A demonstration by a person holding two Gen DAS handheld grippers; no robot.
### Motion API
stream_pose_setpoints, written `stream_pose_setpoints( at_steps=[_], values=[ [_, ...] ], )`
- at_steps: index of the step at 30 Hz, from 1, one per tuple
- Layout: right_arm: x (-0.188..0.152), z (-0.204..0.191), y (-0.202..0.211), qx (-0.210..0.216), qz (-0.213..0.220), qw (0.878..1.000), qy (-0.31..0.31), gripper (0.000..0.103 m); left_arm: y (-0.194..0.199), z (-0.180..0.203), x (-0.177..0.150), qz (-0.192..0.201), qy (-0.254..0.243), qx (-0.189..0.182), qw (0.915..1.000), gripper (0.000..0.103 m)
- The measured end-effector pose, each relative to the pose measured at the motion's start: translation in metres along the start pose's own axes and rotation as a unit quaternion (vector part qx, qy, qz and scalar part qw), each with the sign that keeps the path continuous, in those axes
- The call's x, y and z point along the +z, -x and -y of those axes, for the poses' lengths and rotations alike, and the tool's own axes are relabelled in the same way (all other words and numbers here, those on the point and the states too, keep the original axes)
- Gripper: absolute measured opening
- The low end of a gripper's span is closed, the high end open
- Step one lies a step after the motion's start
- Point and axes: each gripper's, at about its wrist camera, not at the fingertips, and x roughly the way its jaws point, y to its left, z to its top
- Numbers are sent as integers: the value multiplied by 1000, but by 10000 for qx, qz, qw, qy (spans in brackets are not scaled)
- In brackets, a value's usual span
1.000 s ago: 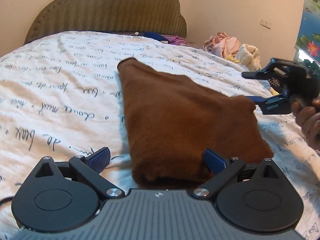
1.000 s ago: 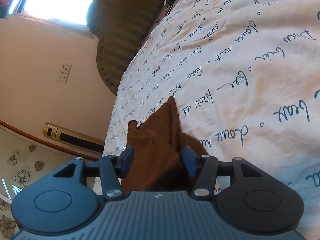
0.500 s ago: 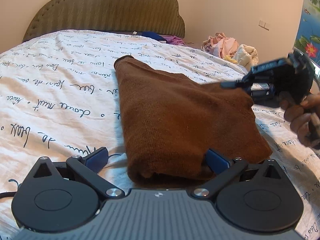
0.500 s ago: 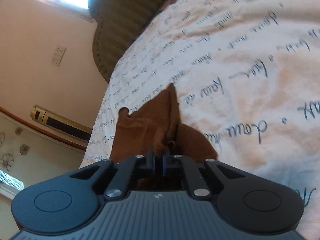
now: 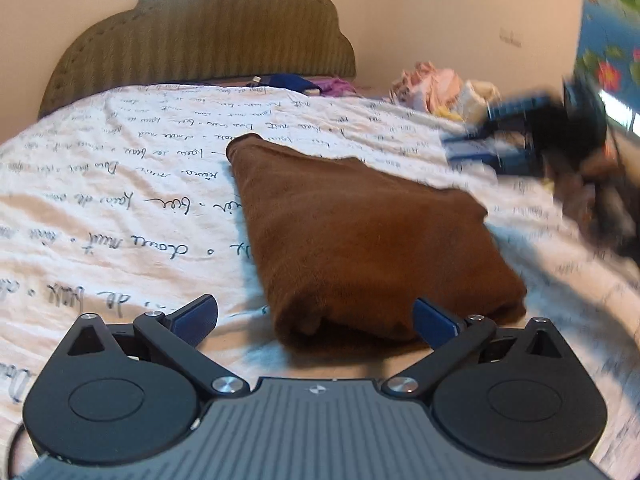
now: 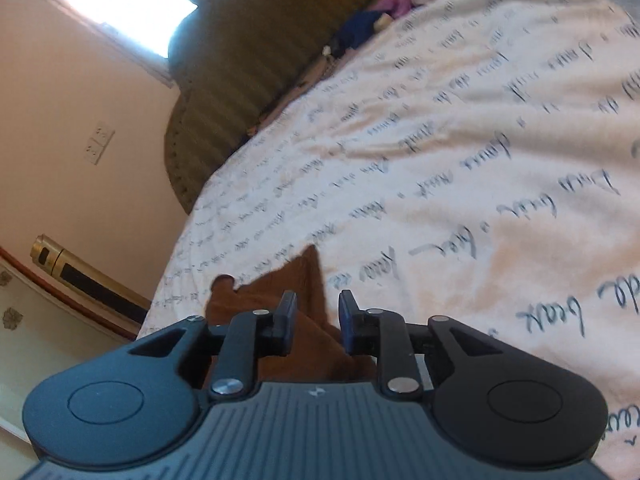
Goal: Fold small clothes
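Nearest the left wrist camera, the left claw (image 5: 316, 316) is spread wide, its right pad (image 5: 434, 320) against the near edge of the folded brown garment (image 5: 360, 240) and its left pad over bare bedsheet (image 5: 100, 208); the garment lies flat mid-bed, one narrow end toward the headboard (image 5: 200, 48). To finish this fold well, that claw should, I judge, press the near edge flat without dragging it, while the right claw (image 6: 314, 320) pulls clear. Its jaws have just been opening after closing on the cloth half a second earlier; brown cloth shows between the parted pads, no longer pinched. In the left view the right claw is blurred, farther from the garment than before. A laundry pile (image 5: 444, 88) sits beyond.
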Motion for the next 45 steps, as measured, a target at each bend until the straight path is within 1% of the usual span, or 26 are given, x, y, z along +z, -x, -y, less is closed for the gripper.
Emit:
stream_pose_setpoints(
  at_steps=[2,4,6,7,8,11,12,13,14,16,18,21,24,26,27,29,31,33,34,36,38,39,40,42,44,45],
  values=[
    [4,-26,-10,364,-195,9990,179,23,5,3,-6,-9,-318,278,9991,100],
    [-3,-52,-28,600,-472,9960,455,31,3,5,-9,-79,-414,609,9973,89],
    [-15,-68,-50,644,-738,9926,724,46,-3,5,-8,-204,-317,747,9965,82],
    [-23,-72,-59,554,-812,9919,802,47,-6,3,-6,-223,-245,777,9964,78],
    [-29,-71,-69,437,-886,9916,834,47,-6,4,-3,-147,-179,810,9964,75],
    [-46,-61,-87,-39,-973,9905,973,47,-8,11,7,198,-152,974,9949,56],
    [-49,-58,-86,-9,-892,9907,1029,47,-12,15,9,230,-201,1019,9943,44],
    [-51,-54,-85,29,-819,9911,1047,46,-18,18,10,167,-298,1066,9937,26],
    [-52,-51,-84,28,-785,9912,1069,46,-26,21,9,60,-385,1152,9926,21],
    [-54,-44,-83,-7,-746,9895,1236,42,-27,19,3,83,-381,1241,9915,19],
    [-55,-35,-82,58,-715,9886,1326,32,-19,9,-1,59,-288,1117,9933,19],
    [-56,-23,-81,302,-646,9909,1145,32,-14,0,-9,-34,-279,1032,9943,19],
    [-61,-35,-83,139,-573,9863,1540,32,-13,7,-7,6,-400,1036,9938,19],
    [-62,-43,-80,58,-569,9836,1712,33,0,9,-8,123,-522,858,9949,23],
    [-60,-47,-72,40,-585,9851,1619,34,9,9,-8,195,-544,756,9955,24],
    [-59,-52,-45,181,-572,9902,1261,39,31,3,-5,406,-336,499,9974,37],
    [-66,-55,-15,687,-464,9912,1037,40,45,0,3,733,-33,232,9970,55],
    [-80,-55,-1,1168,-574,9883,795,43,41,3,17,951,151,55,9953,59],
    [-86,-55,0,1265,-694,9874,647,44,32,8,24,950,128,3,9954,59],
    [-96,-51,-8,1279,-916,9865,456,44,4,23,33,653,-194,-130,9976,59],
    [-102,-46,-14,939,-958,9899,467,43,-33,32,29,-139,-417,-239,9987,59],
    [-103,-40,-15,757,-934,9915,488,39,-47,33,23,-398,-460,-262,9978,60],
    [-102,-30,-16,782,-915,9916,467,34,-47,34,17,-198,-555,-273,9979,60],
    [-102,-6,-18,807,-898,9927,61,3,-46,35,16,-175,-630,-304,9974,60],
    [-101,-3,-18,853,-998,9913,-82,3,-40,31,24,-239,-564,-340,9975,59],
    [-97,-10,-18,832,-1117,9902,-56,6,-32,30,29,-202,-502,-410,9977,58]
  ],
)
